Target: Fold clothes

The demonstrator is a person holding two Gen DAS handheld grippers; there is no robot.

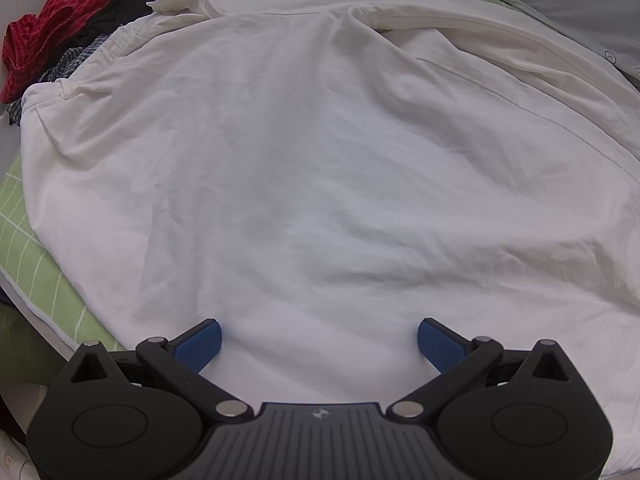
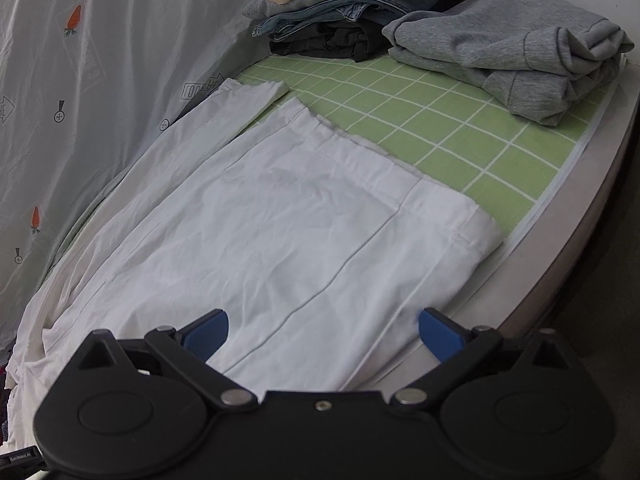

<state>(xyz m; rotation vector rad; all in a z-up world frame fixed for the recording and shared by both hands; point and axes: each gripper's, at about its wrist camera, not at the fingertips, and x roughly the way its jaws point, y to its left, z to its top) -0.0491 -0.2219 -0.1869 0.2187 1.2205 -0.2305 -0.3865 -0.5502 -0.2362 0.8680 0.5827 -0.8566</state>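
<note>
The white shirt (image 1: 320, 160) lies spread flat on the green checked sheet (image 2: 440, 120), directly under and ahead of both grippers. The left gripper (image 1: 319, 340) is spread wide over the shirt's body, holding nothing. The right gripper (image 2: 323, 334) is also wide and empty, over the hem end. Folded clothes (image 2: 500, 52) are stacked beyond the hem; unfolded ones (image 1: 48, 44) are heaped past the collar.

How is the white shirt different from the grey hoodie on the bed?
The white shirt lies spread out flat and close by; the grey hoodie is folded into a thick bundle farther back. The shirt is thin and creased; the hoodie looks bulky. Both rest on the green checked sheet.
</note>
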